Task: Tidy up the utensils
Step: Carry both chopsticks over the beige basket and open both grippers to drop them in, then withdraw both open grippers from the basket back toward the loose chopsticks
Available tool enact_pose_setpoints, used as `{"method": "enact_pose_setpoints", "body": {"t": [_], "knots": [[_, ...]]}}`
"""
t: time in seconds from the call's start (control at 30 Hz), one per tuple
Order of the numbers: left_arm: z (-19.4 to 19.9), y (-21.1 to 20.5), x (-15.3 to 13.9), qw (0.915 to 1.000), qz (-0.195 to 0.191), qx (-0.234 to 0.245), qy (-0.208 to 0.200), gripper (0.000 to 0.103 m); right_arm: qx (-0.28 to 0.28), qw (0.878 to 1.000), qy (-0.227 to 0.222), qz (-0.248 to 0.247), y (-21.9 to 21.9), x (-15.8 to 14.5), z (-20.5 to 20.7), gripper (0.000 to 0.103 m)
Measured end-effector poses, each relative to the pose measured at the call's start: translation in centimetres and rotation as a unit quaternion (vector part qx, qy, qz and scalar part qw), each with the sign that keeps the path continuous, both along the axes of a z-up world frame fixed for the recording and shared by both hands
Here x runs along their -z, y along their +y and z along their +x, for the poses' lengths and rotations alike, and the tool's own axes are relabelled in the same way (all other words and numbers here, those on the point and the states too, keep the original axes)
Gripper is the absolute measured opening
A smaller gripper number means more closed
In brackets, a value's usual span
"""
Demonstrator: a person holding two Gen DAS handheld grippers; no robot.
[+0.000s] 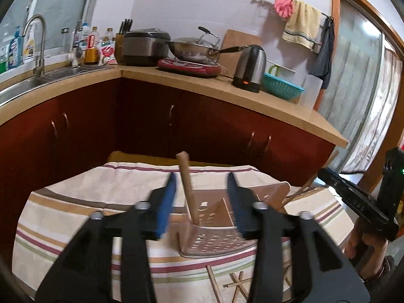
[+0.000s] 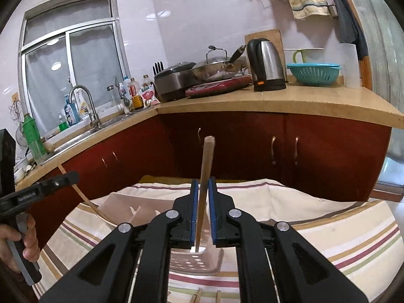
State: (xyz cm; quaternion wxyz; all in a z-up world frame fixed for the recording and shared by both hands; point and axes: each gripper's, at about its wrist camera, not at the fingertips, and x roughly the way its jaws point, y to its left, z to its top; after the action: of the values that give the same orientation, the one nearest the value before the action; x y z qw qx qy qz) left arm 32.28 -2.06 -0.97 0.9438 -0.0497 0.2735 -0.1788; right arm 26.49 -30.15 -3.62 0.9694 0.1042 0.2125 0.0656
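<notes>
A slotted metal spatula (image 1: 214,240) with a brown wooden handle (image 1: 186,181) stands tilted over the striped tablecloth (image 1: 83,197). My left gripper (image 1: 200,176) is open, its blue pads either side of the handle, not touching it. In the right wrist view my right gripper (image 2: 202,184) is shut on the spatula handle (image 2: 205,171), the perforated blade (image 2: 195,261) hanging below the jaws. A brown utensil holder (image 1: 275,194) sits just behind the spatula. Several chopsticks (image 1: 234,285) lie on the cloth near the front edge.
Red cabinets (image 1: 202,126) and a beige countertop (image 1: 252,96) stand behind the table. On the counter are a kettle (image 1: 250,68), a wok (image 1: 194,48), a rice cooker (image 1: 145,46) and a teal colander (image 1: 281,85). A sink (image 1: 38,80) is at left.
</notes>
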Motion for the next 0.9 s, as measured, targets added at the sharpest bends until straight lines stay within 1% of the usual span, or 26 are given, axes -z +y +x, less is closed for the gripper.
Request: {"method": "enact_pose_setpoints", "body": {"t": [0.07, 0.13, 0.2, 0.27, 0.33, 0.43, 0.6, 0.7, 0.8, 0.9], "knots": [[-0.1, 0.2, 0.0, 1.0000, -0.001, -0.005, 0.000, 0.053, 0.002, 1.000, 0.003, 0.005, -0.2, 0.3, -0.2, 0.034], [-0.5, 0.5, 0.1, 0.9999, 0.000, -0.013, 0.000, 0.063, 0.006, 1.000, 0.003, 0.008, -0.2, 0.3, -0.4, 0.041], [-0.9, 0.7, 0.1, 0.9999, 0.000, -0.017, 0.000, 0.065, 0.010, 1.000, 0.004, 0.003, -0.2, 0.3, -0.9, 0.046], [-1.6, 0.9, 0.2, 0.9998, 0.003, -0.022, 0.000, 0.069, 0.012, 1.000, 0.007, 0.002, -0.2, 0.4, -1.5, 0.051], [-2.7, 1.1, 0.3, 0.9996, 0.008, -0.027, -0.004, 0.074, 0.014, 1.000, 0.010, 0.002, -0.2, 0.6, -2.3, 0.054], [-3.9, 1.1, 0.7, 0.9994, 0.015, -0.030, -0.004, 0.077, 0.016, 1.000, 0.014, -0.005, -0.2, 0.8, -3.2, 0.055], [-5.5, 1.0, 1.8, 0.9992, 0.025, -0.030, 0.008, 0.078, 0.020, 1.000, 0.022, -0.003, -0.5, 1.2, -4.1, 0.057], [-6.6, 1.2, 2.5, 0.9991, 0.023, -0.031, 0.014, 0.078, 0.024, 0.999, 0.024, 0.002, -0.8, 1.0, -5.0, 0.057], [-8.0, 1.3, 3.2, 0.9991, 0.024, -0.029, 0.019, 0.078, 0.028, 0.999, 0.027, -0.001, -1.0, 1.4, -6.5, 0.058], [-9.7, 1.3, 4.4, 0.9988, 0.027, -0.030, 0.027, 0.077, 0.036, 0.999, 0.038, -0.009, -1.1, 2.6, -8.5, 0.058]]}}
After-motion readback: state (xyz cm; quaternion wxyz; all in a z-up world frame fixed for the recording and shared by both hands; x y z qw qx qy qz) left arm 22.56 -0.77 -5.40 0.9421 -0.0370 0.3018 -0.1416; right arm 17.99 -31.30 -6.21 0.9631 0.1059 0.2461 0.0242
